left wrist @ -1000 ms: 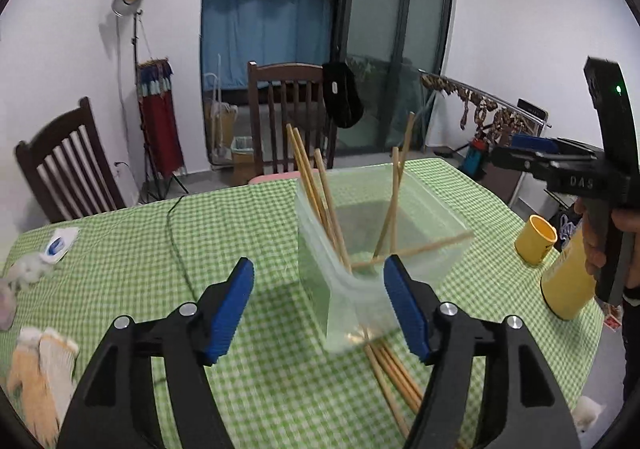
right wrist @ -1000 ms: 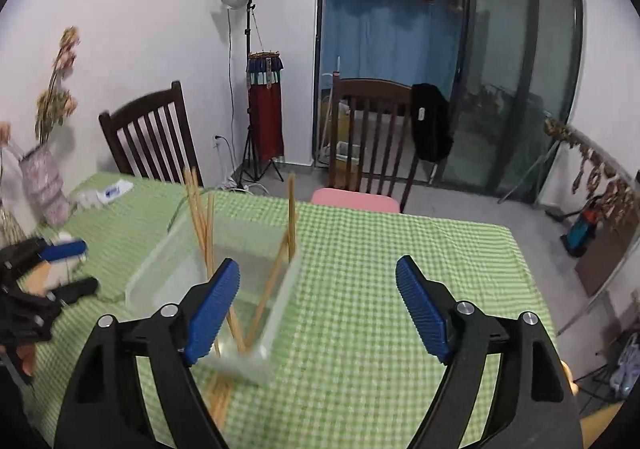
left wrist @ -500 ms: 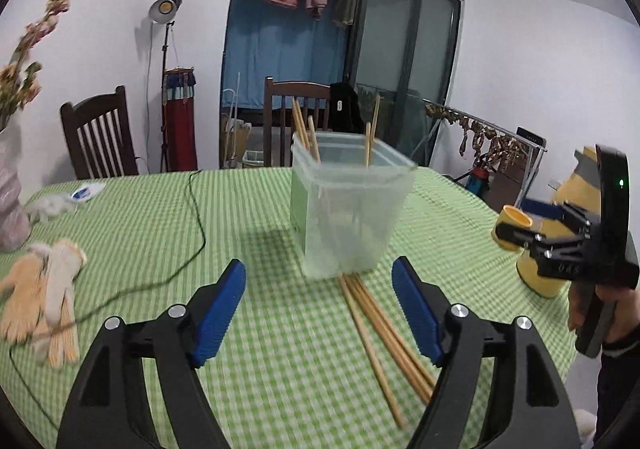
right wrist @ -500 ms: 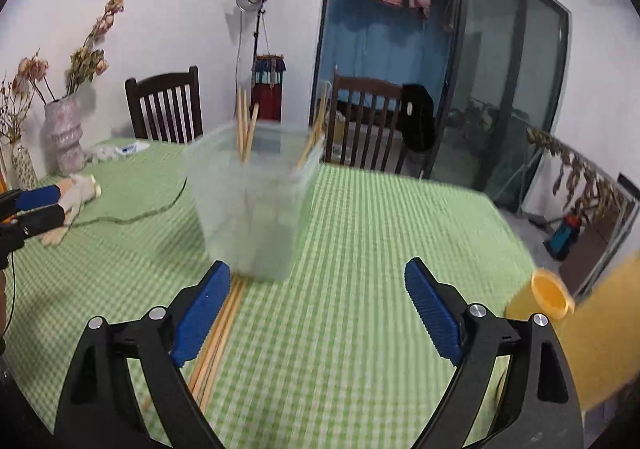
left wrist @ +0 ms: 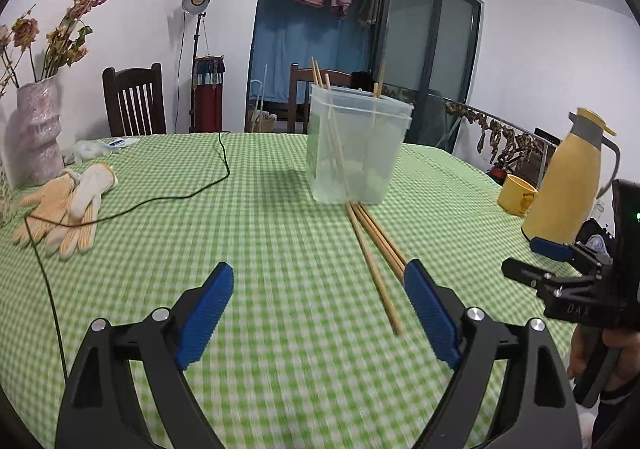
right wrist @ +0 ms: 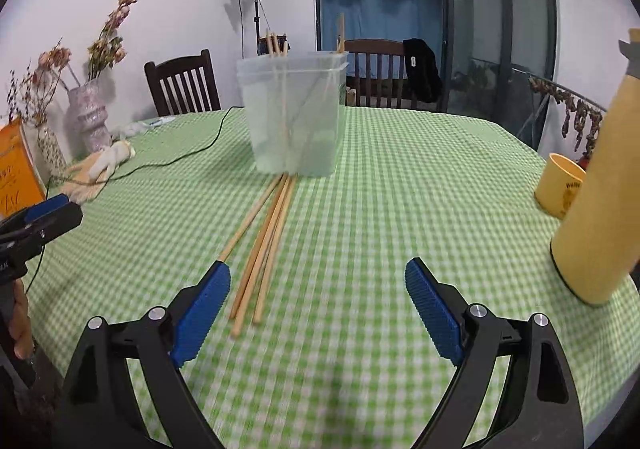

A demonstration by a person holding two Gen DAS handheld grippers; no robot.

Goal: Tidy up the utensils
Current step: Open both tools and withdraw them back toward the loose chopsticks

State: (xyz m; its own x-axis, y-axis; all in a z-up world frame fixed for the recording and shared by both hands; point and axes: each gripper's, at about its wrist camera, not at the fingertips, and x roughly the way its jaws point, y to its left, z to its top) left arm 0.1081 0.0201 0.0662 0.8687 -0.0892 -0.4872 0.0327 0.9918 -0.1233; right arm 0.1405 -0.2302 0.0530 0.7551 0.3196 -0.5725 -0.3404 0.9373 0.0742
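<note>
Item: loose chopsticks (right wrist: 264, 245), a small bundle lying flat on the green checked tablecloth (right wrist: 400, 177), centre of the right wrist view, far ends touching the foot of the clear tub (right wrist: 294, 113), near ends just beside the left pad of the right gripper.
Item: clear tub, upper centre of both views, upright, several chopsticks already standing in it.
Item: left gripper (left wrist: 320, 309), lower centre of the left wrist view. Jaws have just been opening; nothing between them, nothing held.
Item: right gripper (right wrist: 318, 309), lower centre of the right wrist view. Jaws spread wide, empty.
Item: yellow flask (left wrist: 568, 185) and yellow cup (left wrist: 516, 195), right edge; gloves (left wrist: 68, 209) and black cable (left wrist: 160, 201), left side.

Handling note, as judgement: the step is likely a pickup of the loose sticks. Lower one gripper over the near ends, pads straddling the bundle crosswise, and close low to the cloth so none roll free. Lift level, then tip into the tub without knocking it.
</note>
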